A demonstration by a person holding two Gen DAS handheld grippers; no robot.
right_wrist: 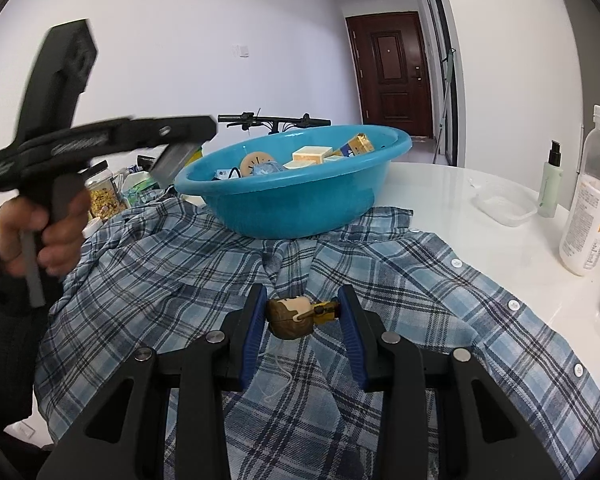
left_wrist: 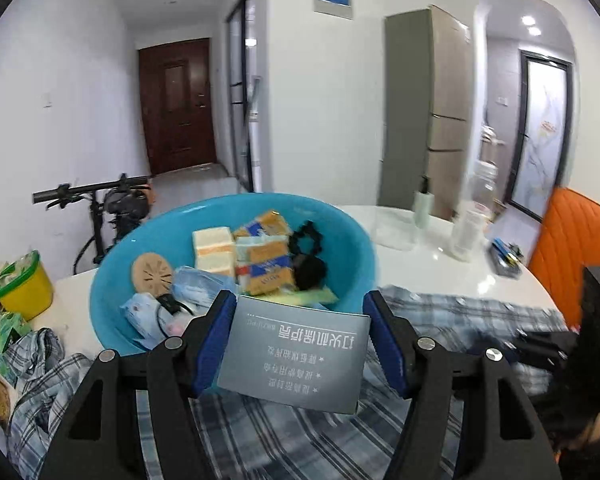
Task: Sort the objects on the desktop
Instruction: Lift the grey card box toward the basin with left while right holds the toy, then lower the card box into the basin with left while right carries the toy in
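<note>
Left hand-held gripper (left_wrist: 300, 344): clamped on a flat grey box (left_wrist: 296, 356) with printed white text; both blue pads (left_wrist: 216, 344) are pressed against its side edges. The box is held in the air, just at the near rim of the blue basin (left_wrist: 112, 296). From the right wrist view the same left hand-held gripper (right_wrist: 180, 152) is seen raised at the left, gripped by a hand (right_wrist: 46, 228), with the grey box (right_wrist: 172, 162) hanging at the basin's (right_wrist: 284, 208) left rim; this part is motion-blurred.

Right hand-held gripper (right_wrist: 304, 316): clamped on a small brown figurine (right_wrist: 290, 318) with a yellow end piece; the pads (right_wrist: 254, 328) are touching it on either side. It is held just above the plaid shirt (right_wrist: 400, 280); whether the figurine is touching the cloth cannot be told.

Basin contents, seen from the left wrist: a round tan disc (left_wrist: 152, 274), a white-and-orange block (left_wrist: 214, 250), yellow-and-blue packets (left_wrist: 266, 268), a black clip-like item (left_wrist: 306, 240), light blue packets (left_wrist: 196, 290).

The basin is seated on the far edge of the shirt, which is spread over the white table (right_wrist: 440, 184).

On the table to the right, well apart from the basin: a pump bottle (right_wrist: 552, 184), a clear shallow tray (right_wrist: 504, 206), a large white bottle (right_wrist: 592, 196).

Left of the basin: a yellow tub with green rim (left_wrist: 24, 286). Beyond it, a bicycle (left_wrist: 100, 208) is parked against the wall.
</note>
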